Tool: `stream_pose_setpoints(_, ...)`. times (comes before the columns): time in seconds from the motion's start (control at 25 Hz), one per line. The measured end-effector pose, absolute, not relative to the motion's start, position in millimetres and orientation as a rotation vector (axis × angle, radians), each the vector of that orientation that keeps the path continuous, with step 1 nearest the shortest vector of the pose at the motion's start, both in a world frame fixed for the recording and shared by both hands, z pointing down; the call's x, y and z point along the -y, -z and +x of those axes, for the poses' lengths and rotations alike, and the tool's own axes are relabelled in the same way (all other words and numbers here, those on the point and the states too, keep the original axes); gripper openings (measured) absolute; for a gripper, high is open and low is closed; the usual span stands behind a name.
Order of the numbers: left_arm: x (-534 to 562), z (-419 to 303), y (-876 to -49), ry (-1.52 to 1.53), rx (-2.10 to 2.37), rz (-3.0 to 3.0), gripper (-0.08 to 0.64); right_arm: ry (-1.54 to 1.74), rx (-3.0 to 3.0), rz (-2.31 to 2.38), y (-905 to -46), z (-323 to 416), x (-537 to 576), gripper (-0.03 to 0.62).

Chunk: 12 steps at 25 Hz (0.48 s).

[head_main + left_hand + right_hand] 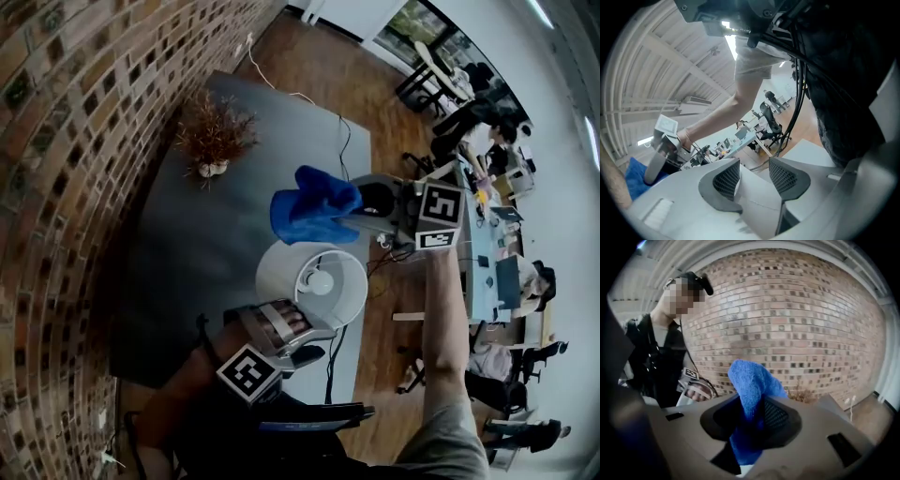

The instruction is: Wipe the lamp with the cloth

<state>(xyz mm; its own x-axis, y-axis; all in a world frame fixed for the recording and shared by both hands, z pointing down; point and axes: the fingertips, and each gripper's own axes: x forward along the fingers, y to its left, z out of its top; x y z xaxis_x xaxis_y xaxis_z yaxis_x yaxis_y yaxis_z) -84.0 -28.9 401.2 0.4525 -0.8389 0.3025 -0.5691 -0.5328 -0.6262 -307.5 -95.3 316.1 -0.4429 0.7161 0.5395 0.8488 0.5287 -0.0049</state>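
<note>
Red-brown brick wall (pixel 66 141) at left, wooden floor (pixel 300 56) beyond; dark grey table (pixel 187 253) against wall. White round lamp shade (pixel 281 272) near table's front edge. Left gripper (pixel 754 176): jaws half-closed, clamped on shade's rim. Blue terry cloth (pixel 314 211) bunched, raised just beyond shade, pinched between narrow jaws of right gripper (pixel 757 416). Dried brown plant in small pot (pixel 214 141) near wall. Black-and-white square markers (pixel 441 204) on right gripper's cube
</note>
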Motion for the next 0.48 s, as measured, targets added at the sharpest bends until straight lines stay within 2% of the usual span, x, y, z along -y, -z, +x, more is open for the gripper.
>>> stream_pose_setpoints(0.12,30.8,-84.8,-399.9,0.822,-1.189,-2.262,0.201,0.432,2.098,-1.35,-327.4,-305.1,69.6,0.13)
stream_pose_setpoints(0.36,31.4,-79.8,-397.7,0.802,-1.179,-2.267,0.189,0.358,1.786,-1.125,-477.7,-322.9,96.6,0.13)
stream_pose_setpoints(0.48,31.5,-80.1,-396.6,0.783,-1.183,-2.269,0.187,0.488,1.723,-0.929,-535.1,-340.4,126.1,0.13)
